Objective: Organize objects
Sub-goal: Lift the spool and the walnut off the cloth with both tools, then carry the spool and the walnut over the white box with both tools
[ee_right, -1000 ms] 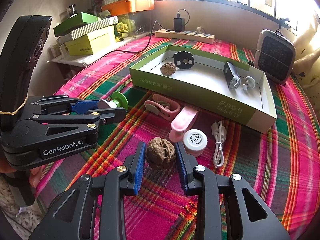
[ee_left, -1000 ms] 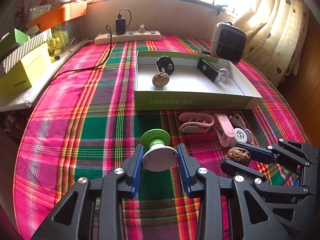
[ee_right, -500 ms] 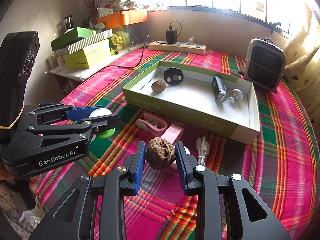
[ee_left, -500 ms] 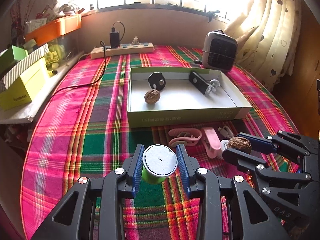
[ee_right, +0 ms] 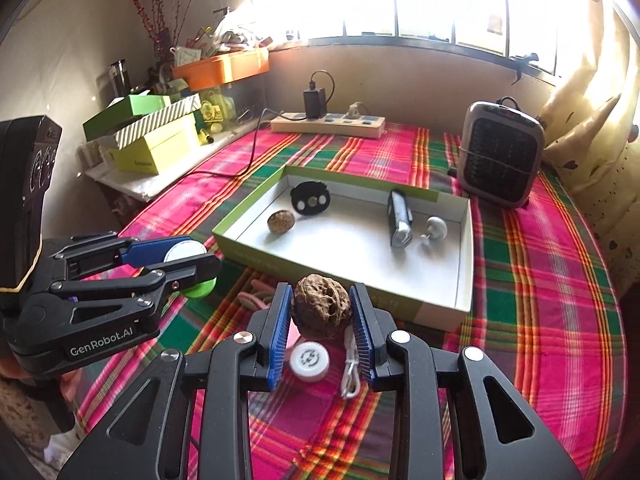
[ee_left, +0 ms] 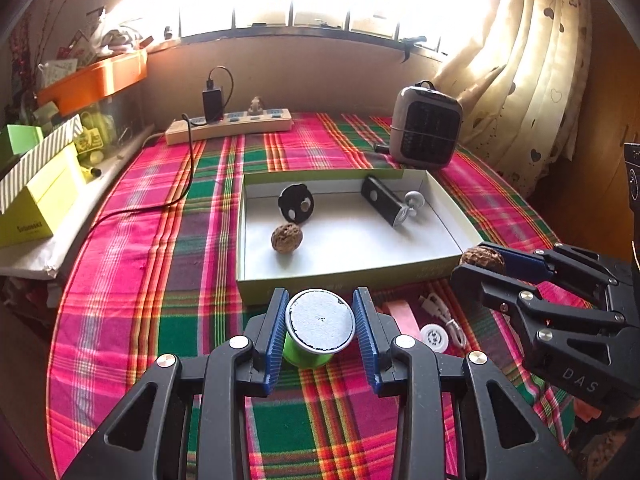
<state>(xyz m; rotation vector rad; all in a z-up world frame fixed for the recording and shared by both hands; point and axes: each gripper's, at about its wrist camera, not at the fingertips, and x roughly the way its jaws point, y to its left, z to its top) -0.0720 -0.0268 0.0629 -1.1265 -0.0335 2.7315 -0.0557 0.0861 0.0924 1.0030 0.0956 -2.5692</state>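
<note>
Green-and-white spool sits clamped in the left gripper, short of the green-rimmed box, likely bound inside. Beside it, the right gripper pinches a walnut, probably to join the walnut in the box.

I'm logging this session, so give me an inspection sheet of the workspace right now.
Surface: plaid tablecloth.
Job's things: tray holds a walnut, black disc, flashlight-like item, white knob.
Clutter: pink clip, white cap, heater.
Grippers: left tool shut on green spool; right tool shut on held walnut.
Cables: white cable; power strip.
Surroundings: window, curtain, boxes.
</note>
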